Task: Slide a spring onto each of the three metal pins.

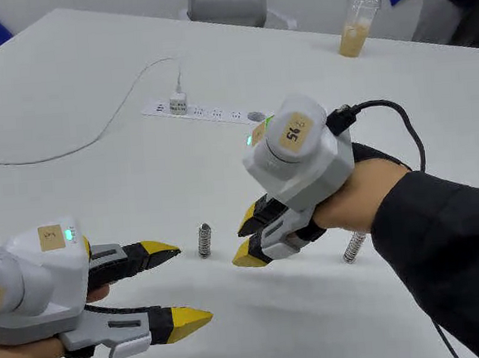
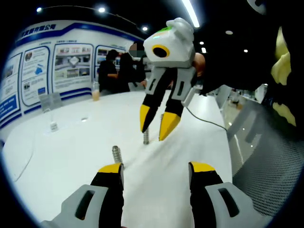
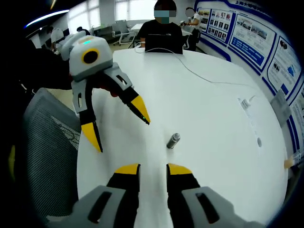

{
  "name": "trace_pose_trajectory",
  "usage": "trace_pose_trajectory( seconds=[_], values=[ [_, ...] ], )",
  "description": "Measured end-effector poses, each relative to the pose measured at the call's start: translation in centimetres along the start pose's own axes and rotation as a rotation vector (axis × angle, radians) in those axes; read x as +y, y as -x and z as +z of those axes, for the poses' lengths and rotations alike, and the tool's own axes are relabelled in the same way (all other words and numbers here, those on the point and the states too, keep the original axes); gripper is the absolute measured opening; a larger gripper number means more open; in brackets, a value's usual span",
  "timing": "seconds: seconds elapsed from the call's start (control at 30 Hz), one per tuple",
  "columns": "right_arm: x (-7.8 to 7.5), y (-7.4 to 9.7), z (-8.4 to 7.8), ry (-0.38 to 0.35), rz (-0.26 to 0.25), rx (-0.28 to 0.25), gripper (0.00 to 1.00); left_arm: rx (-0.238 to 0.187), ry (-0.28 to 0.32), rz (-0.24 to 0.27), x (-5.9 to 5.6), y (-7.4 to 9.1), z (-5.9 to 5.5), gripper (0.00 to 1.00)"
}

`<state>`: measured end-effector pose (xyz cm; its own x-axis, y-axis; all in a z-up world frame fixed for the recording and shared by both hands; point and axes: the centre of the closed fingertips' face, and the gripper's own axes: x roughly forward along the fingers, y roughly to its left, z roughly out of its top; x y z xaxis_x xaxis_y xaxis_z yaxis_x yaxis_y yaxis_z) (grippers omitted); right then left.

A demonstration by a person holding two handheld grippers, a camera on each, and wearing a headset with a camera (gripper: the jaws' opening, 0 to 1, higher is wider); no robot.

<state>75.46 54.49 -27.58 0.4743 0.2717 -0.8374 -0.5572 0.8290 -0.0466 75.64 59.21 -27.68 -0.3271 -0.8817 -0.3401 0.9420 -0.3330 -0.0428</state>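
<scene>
The upright spring (image 1: 204, 240) stands on the table (image 1: 99, 182) between the claws, at 9 o'clock from the right gripper (image 1: 246, 238) and 1 o'clock from the left gripper (image 1: 175, 283), both spread and empty. It is probably light, springy and easily tipped, so a gentle pinch across mid-coil should suit. The head view adds a second spring (image 1: 354, 246) leaning at 3 o'clock of the right gripper, while the right gripper view shows the upright one's shiny top at 12 o'clock.
</scene>
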Motion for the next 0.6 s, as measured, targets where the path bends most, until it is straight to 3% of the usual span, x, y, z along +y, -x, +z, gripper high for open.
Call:
trace_pose_trajectory(
  seconds=[0.6],
  values=[
    [1.5, 2.0, -2.0, -0.072, -0.029, -0.06, 0.23, 0.003, -0.004, -0.004, -0.5, 0.0, 0.3, 0.57]
  ],
)
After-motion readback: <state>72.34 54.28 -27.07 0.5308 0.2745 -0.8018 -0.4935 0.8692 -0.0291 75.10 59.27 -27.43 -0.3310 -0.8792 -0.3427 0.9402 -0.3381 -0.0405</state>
